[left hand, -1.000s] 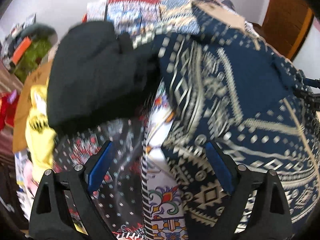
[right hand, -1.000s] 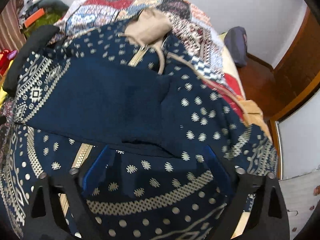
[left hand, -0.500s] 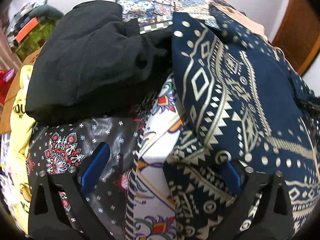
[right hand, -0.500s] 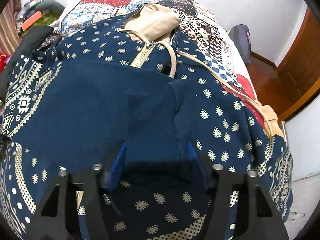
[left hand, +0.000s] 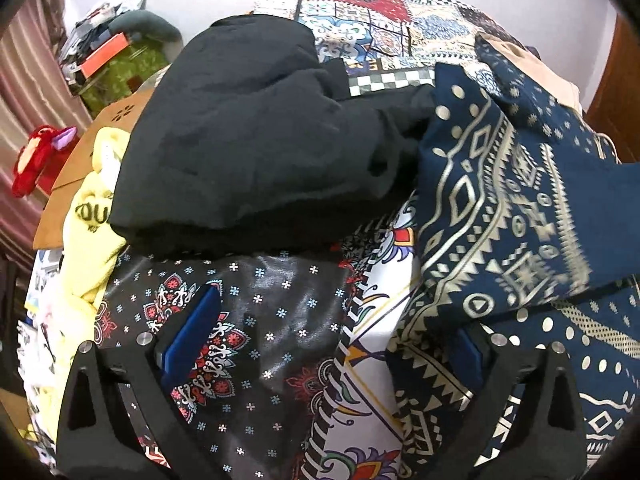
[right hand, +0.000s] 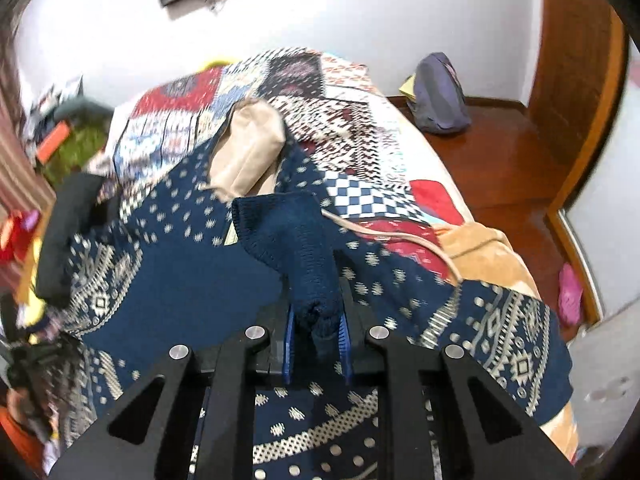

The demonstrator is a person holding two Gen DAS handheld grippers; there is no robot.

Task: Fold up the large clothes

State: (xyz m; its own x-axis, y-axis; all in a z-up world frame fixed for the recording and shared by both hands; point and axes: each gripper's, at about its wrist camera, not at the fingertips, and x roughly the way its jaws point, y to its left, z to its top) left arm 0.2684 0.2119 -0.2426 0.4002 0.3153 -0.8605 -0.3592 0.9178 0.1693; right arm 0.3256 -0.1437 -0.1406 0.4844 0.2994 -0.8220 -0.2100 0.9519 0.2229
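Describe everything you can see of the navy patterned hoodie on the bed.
The hoodie is navy, printed with cream dots and geometric bands, and looks like soft knit. It has a tan-lined hood, a tan drawcord and a ribbed plain navy cuff. It lies spread and rumpled over the patchwork quilt, partly folded, one edge against a black garment. The right claw is shut on the cuff, lifting it. The left claw is open at its left edge.
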